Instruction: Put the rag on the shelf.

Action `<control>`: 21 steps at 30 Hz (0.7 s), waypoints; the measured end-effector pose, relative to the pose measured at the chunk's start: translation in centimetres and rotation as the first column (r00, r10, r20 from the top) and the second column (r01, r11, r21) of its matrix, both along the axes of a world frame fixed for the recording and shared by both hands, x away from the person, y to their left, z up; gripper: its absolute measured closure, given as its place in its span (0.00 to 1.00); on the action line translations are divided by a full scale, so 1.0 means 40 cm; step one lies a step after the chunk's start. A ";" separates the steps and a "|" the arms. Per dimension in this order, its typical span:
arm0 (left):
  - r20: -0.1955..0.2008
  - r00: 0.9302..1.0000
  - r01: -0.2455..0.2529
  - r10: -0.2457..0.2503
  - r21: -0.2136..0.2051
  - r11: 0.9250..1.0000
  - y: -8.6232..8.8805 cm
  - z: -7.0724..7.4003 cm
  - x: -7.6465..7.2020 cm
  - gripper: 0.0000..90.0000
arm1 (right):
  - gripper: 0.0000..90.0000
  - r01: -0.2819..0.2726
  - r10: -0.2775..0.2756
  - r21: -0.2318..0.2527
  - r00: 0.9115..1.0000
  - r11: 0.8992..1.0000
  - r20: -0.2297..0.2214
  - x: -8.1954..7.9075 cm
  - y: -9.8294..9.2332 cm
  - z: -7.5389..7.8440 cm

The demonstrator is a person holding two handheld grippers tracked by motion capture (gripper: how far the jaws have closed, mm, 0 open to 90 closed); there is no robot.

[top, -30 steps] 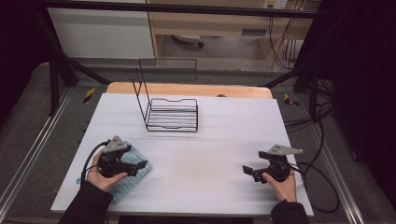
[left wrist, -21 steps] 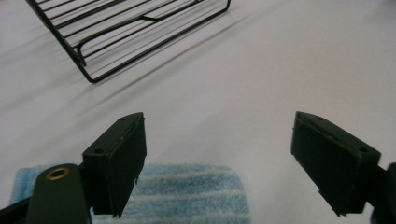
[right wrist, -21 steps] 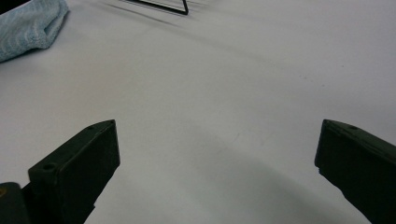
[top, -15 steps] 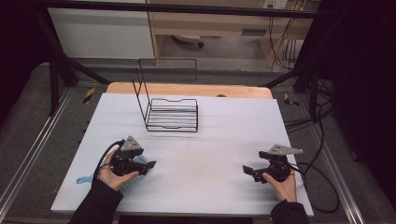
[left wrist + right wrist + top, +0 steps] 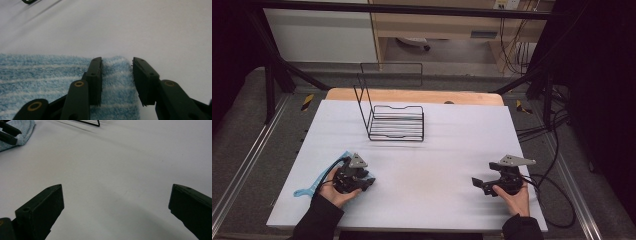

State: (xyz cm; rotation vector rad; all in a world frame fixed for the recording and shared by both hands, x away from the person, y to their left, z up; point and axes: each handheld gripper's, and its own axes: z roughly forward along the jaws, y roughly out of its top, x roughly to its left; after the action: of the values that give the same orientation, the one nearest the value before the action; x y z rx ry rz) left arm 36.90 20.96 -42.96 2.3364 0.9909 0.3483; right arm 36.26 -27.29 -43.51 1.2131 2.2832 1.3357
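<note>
A blue striped towel (image 5: 312,186) lies at the table's front left, mostly under my left hand. My left gripper (image 5: 370,182) rests low on its right end. In the left gripper view the towel (image 5: 37,72) spreads flat beneath the left gripper (image 5: 117,60). A strip of its right edge lies between the jaws, which have just been closing and stand narrowly apart; a gap shows beside each pad. At the front right, my right gripper (image 5: 479,185) is wide open over bare table, as the right gripper view (image 5: 117,188) shows, with nothing between its jaws.
A black wire rack (image 5: 394,120) with a tall back frame stands at the middle rear of the white table (image 5: 452,145). Cables trail off the table's right side. A wooden board edge (image 5: 412,96) runs behind the white surface.
My left gripper has slid to the right and lower over the towel, and its jaws have narrowed. Less of the towel shows beside the hand. The right gripper has stayed put.
</note>
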 end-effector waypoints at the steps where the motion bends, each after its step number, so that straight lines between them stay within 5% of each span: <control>1: -0.003 1.000 -0.004 0.004 -0.002 1.000 0.000 -0.001 0.001 0.69 | 0.01 -0.001 0.001 -0.001 1.000 1.000 0.000 0.000 0.000 0.000; 9: -0.017 0.999 -0.029 0.029 0.002 1.000 0.002 -0.002 0.008 0.83 | 0.01 -0.001 0.001 0.001 1.000 1.000 -0.001 0.001 0.001 -0.001; 15: -0.027 0.998 -0.050 0.049 -0.043 0.998 0.014 0.004 0.010 0.89 | 0.01 -0.001 0.001 0.002 1.000 1.000 -0.002 0.000 0.001 -0.001; 21: -0.001 0.996 -0.087 0.088 -0.152 0.985 0.037 0.031 0.008 0.90 | 0.01 -0.004 0.004 0.000 1.000 1.000 -0.003 0.001 0.002 -0.002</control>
State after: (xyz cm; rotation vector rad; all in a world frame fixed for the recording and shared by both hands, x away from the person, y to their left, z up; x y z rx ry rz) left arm 37.21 22.43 -41.72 2.1589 1.0813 0.3030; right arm 36.31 -27.23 -43.57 1.2112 2.2892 1.3359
